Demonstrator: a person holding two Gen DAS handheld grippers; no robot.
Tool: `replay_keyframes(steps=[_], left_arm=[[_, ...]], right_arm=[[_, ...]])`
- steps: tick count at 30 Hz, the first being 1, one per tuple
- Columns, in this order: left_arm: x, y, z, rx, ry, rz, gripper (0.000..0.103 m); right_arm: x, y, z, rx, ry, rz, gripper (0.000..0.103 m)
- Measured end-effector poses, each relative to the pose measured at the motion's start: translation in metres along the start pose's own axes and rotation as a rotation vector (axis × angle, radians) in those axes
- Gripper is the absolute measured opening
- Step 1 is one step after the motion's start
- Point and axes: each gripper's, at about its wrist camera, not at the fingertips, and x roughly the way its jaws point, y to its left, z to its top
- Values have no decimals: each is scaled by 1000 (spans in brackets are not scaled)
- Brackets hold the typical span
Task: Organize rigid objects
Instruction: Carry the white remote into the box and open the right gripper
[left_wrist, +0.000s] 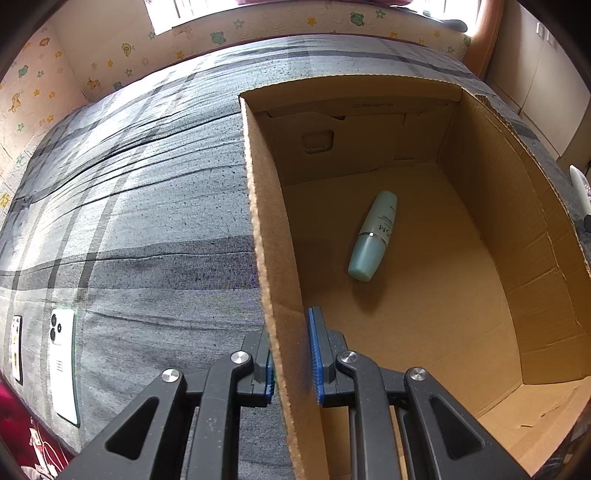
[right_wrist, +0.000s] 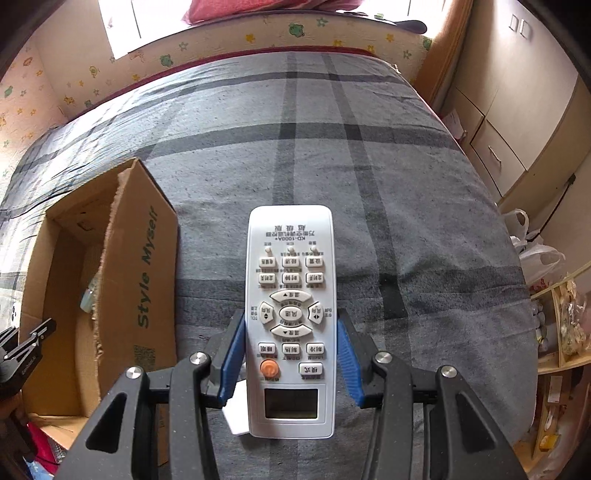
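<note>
The rigid, light, smooth-sided remote control, lying just right of the cardboard box, is straddled at its long edges by the wide-spread right gripper, while the box wall is pinched by the narrowed left gripper.

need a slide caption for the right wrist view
Right gripper straddles a white remote on the grey plaid bed, beside the cardboard box.

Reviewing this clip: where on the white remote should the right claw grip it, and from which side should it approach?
Grip the remote across its narrow width, on the two long straight edges near the arrow buttons. Approach from the display end, along its length. It lies flat, face up on the bedspread, and the right claw already straddles it there, though whether the pads touch it is unclear.
</note>
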Motion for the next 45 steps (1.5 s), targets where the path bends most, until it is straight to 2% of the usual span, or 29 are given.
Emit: replay_keyframes(steps=[9, 22, 31, 45], left_arm=[[0, 2, -1, -2, -1, -2, 16], [1, 3, -1, 0, -2, -3, 16], [1, 1, -1, -1, -3, -2, 16], [-1, 3, -1, -3, -4, -4, 16]], right_arm=[[-26, 55, 13, -87, -62, 71, 49], [-32, 142, 9, -222, -54, 177, 49], [-15, 181, 1, -273, -2, 209, 49], [38, 204, -8, -289, 150, 213, 49]])
